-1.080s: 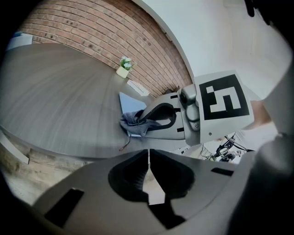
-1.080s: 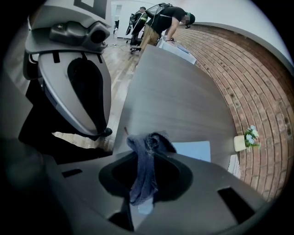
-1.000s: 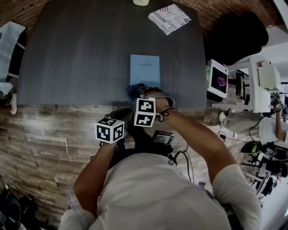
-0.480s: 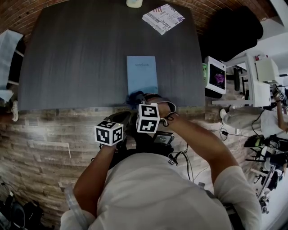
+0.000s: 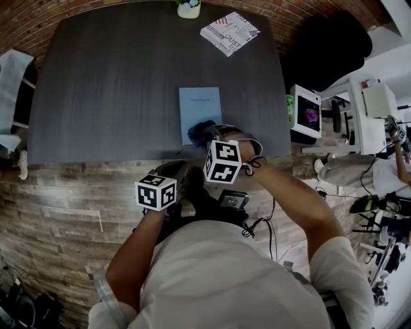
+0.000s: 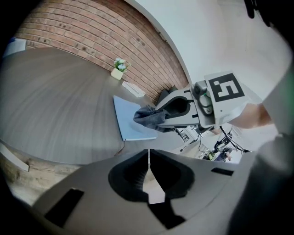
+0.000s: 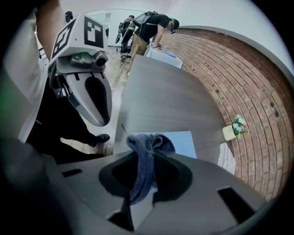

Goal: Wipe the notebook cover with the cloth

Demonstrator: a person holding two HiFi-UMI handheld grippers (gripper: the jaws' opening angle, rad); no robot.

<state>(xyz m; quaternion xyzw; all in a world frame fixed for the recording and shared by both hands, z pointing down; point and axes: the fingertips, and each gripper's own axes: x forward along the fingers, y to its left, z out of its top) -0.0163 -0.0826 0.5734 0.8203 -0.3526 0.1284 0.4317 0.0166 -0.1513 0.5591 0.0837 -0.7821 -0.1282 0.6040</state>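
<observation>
The right gripper (image 7: 146, 153) pinched a dark blue cloth (image 7: 151, 143) between its jaws, the bunched end sitting over the near edge of the light blue notebook (image 5: 200, 109); whether cloth and cover touched could not be told. The notebook lay flat on the dark wooden table (image 5: 109, 83) close to its front edge, well apart from a folded newspaper (image 5: 229, 32) and a small potted plant (image 5: 189, 8) at the far end. The left gripper (image 6: 148, 160) hung off the table's near side, jaws pressed together on nothing.
</observation>
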